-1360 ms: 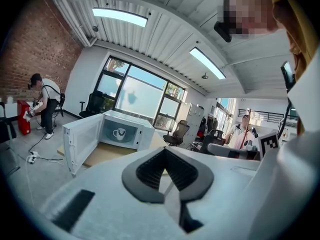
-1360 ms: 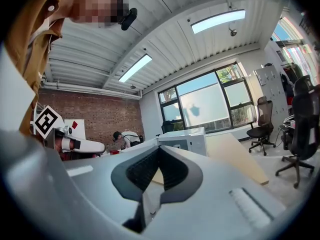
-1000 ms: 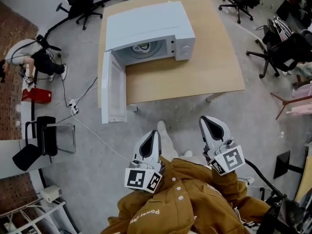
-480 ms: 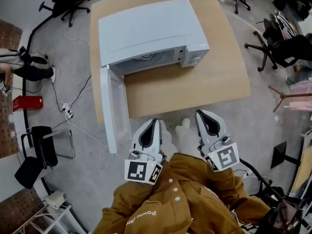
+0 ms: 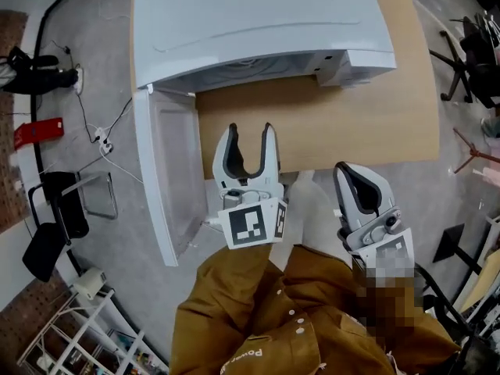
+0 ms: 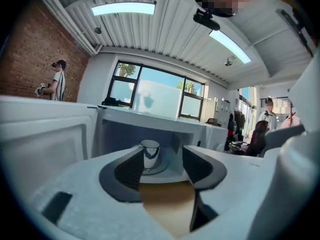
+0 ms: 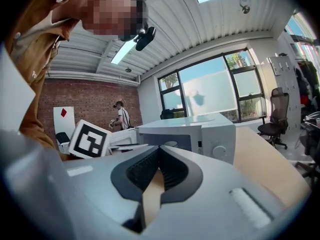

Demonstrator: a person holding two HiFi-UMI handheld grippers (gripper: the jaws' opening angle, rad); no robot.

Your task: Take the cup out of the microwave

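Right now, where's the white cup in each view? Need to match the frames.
Head view: not visible; the roof of the white microwave hides its cavity.
Left gripper view: the white cup with a dark print stands at centre frame, inside the cavity, just above the jaws.
Right gripper view: only a pale oval shows in the cavity at centre frame, too small to call the cup.
Shared landmark: the microwave with its door open, in all three.

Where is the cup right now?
In the left gripper view the cup stands on the turntable inside the open microwave, ahead of the left tongs, whose empty jaws have just been opening.
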